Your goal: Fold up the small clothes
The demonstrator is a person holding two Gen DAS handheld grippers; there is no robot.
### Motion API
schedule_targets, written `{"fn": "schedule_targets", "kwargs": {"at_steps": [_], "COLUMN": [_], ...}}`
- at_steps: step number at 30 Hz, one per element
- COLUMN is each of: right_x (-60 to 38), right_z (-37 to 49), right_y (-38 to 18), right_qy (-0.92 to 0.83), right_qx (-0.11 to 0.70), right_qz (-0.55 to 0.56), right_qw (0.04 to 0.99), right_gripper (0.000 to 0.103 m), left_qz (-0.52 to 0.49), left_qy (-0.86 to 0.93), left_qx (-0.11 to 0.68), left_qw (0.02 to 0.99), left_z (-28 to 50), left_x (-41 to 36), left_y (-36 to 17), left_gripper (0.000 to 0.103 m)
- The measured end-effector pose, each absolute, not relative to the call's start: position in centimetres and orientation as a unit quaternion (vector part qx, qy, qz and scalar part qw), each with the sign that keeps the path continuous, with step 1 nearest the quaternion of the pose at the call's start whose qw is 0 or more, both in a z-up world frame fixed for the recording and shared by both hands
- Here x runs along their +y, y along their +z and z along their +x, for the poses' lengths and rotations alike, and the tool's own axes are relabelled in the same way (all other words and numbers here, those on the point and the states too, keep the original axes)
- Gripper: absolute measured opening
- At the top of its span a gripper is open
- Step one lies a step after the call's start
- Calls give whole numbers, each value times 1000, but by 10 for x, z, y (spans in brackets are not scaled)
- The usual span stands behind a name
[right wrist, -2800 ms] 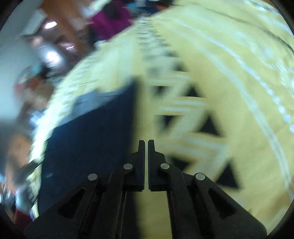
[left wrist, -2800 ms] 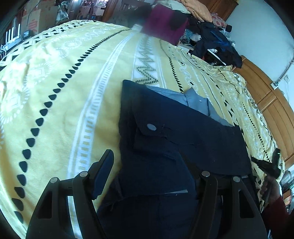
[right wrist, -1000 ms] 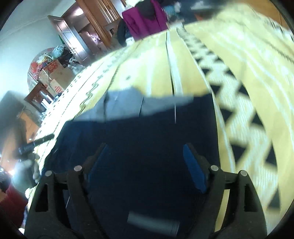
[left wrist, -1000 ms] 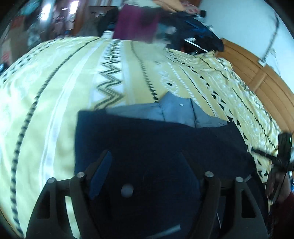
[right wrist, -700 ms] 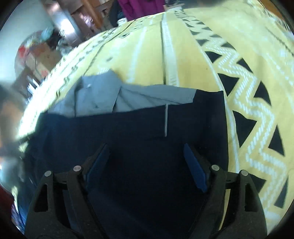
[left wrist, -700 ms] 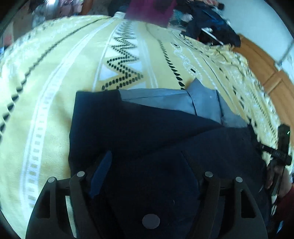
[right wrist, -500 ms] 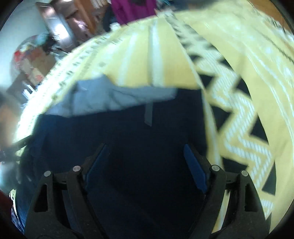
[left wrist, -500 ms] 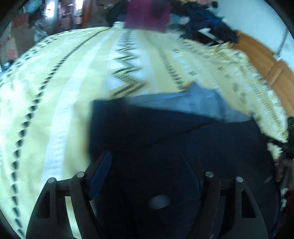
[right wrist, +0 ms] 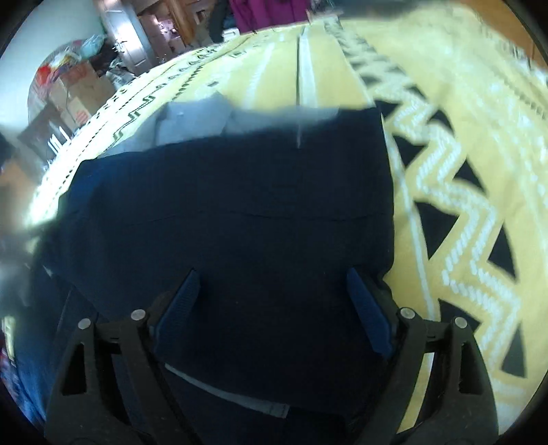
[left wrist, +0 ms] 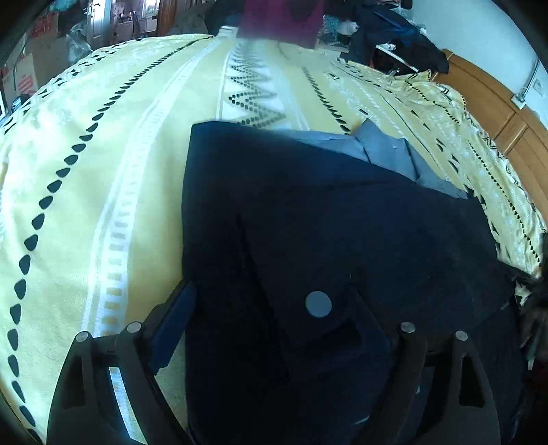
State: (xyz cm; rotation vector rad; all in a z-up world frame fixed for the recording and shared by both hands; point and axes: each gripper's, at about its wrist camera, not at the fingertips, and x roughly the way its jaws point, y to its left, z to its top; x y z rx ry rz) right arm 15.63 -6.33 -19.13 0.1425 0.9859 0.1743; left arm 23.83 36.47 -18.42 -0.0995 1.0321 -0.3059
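Dark navy cloth fills the left wrist view: a shirt (left wrist: 342, 219) lies flat on the yellow patterned bedspread (left wrist: 102, 154), its grey collar (left wrist: 383, 150) showing at the far edge and a round button (left wrist: 318, 304) on a flap near the camera; the left gripper (left wrist: 274, 315) hangs over the near part of the garment with its jaws spread wide and nothing between them; one blue pad (left wrist: 174, 318) is plain on the left side, the other finger is lost against the dark cloth; a heap of clothes (left wrist: 394, 30) sits beyond the bed.

From the right wrist view, somewhat blurred, the same shirt (right wrist: 239, 205) reaches up to the grey collar (right wrist: 191, 119); its right edge runs straight beside the zigzag band of the bedspread (right wrist: 462, 205); the right gripper (right wrist: 274, 294) is likewise wide, both blue pads (right wrist: 366, 308) apart over the cloth, gripping nothing; a pale hem strip (right wrist: 233, 393) peeks out near the camera.

Judging by the straight side edges and the layered flaps, the sides look turned in already; the fold bringing the bottom up toward the collar seems left to do.
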Motion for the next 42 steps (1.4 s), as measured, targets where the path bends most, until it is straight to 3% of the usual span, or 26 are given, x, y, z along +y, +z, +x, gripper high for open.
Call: {"fn": "schedule_targets", "kwargs": {"at_steps": [7,14,19,23,28,42], "right_x": [-61,-65,-74,-78,-82,-77], "right_z": [112,21,-31,-63,-98,-151], "right_y": [-128,-86,-83,-96,-120,-159], "right_qy": [107,110,101,96,89,109], "right_qx": [421,396,418,455,500,570], "right_qz": [99,119,116,119,120,103], "right_qw": [895,904,895,877,853,808], "right_gripper": [87,87,87,87,87,87], "left_qz": [-41,-97,-115,-131,-166,-126], "left_qy": [-136,-84,-68,-83,-123,-241], "left_qx": [444,371,372,403,468,569], "left_qw": [885,920,919,902,859,776], "left_z": [198,109,38,-14,-66,-124], "left_x": [377,461,520,548,556,474], "left_y": [-131,-62,-42,-51,-101,-166], "left_gripper": [86,86,87,87,86,73]}}
